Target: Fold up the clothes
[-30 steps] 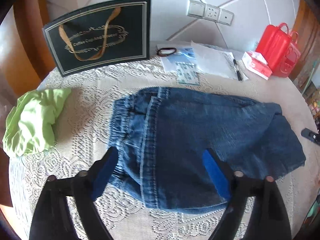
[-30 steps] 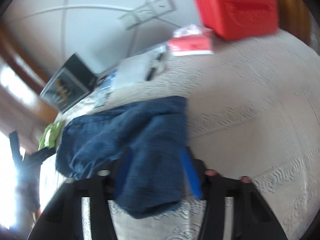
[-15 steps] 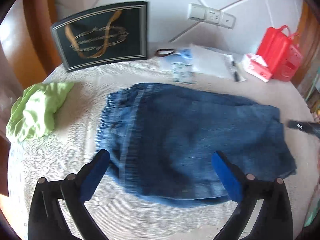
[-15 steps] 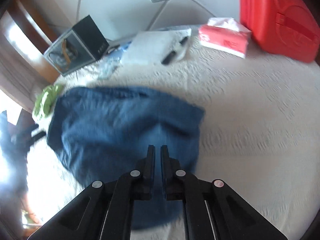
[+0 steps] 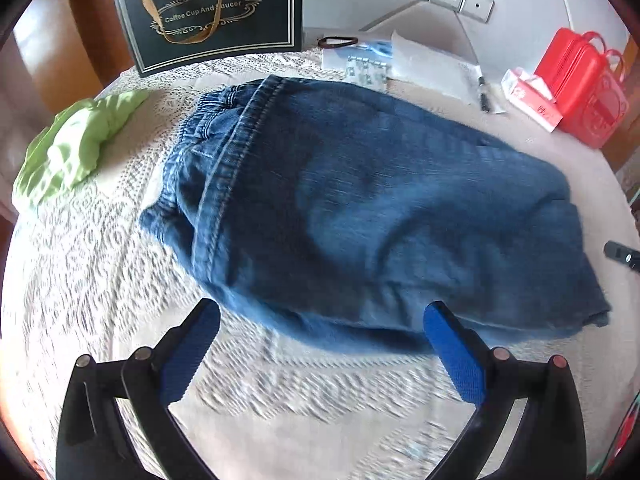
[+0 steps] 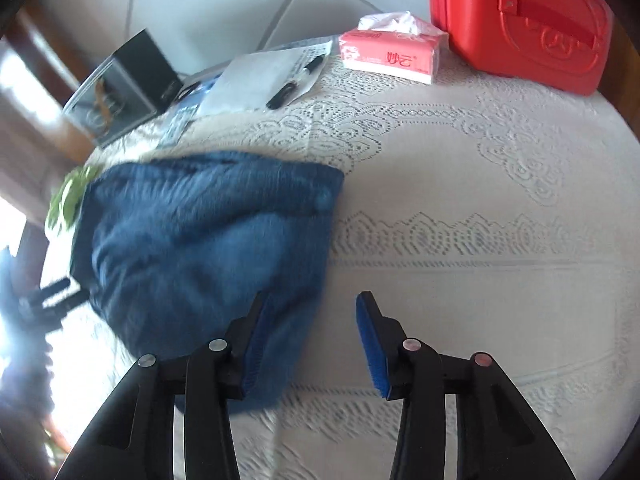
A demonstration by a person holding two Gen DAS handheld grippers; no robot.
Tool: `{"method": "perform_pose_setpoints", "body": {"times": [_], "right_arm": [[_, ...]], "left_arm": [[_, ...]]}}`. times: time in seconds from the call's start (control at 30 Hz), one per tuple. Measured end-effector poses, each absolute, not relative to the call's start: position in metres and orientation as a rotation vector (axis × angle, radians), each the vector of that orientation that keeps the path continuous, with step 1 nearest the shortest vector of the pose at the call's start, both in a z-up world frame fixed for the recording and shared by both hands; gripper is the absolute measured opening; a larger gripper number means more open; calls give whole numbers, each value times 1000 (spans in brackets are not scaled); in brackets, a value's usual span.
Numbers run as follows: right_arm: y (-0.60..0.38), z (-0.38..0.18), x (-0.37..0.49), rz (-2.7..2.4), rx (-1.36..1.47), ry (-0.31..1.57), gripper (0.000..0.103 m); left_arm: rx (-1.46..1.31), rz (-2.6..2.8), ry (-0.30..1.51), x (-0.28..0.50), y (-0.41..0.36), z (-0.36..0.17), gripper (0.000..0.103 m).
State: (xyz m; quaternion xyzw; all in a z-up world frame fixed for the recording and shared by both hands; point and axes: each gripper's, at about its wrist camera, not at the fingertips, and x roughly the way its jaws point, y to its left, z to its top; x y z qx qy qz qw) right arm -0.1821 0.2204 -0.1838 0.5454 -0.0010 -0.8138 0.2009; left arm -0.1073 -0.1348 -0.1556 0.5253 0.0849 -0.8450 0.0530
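A pair of blue jeans lies folded on the lace tablecloth, waistband to the left. My left gripper hovers at the jeans' near edge, jaws wide open, blue pads clear of the cloth. In the right wrist view the jeans lie left of centre. My right gripper is at their right edge with its jaws opening. Its left finger is over the denim and its right finger over bare tablecloth. Neither pad presses on the denim.
A green garment lies bunched at the left. Along the back wall stand a black gift bag, papers with a pen, a tissue pack and a red case. Bare tablecloth spreads to the right.
The left gripper opened wider and drew back to the jeans' near edge. The right gripper, first with denim between its jaws, shut and has now parted beside the jeans' right edge.
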Motion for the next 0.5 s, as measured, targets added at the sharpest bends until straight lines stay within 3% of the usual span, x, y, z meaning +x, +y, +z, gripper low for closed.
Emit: {"method": "perform_pose_setpoints", "body": {"times": [0.27, 0.4, 0.5], "right_arm": [[244, -163, -203, -2120, 1333, 205, 45], [242, -171, -227, -1937, 1222, 370, 27], [240, -178, -244, -1806, 1145, 463, 27]], "left_arm": [[1476, -2514, 464, -81, -42, -144, 103], [1363, -2373, 573, -79, 16, -147, 103], [1318, -2282, 647, -79, 54, -149, 103]]}}
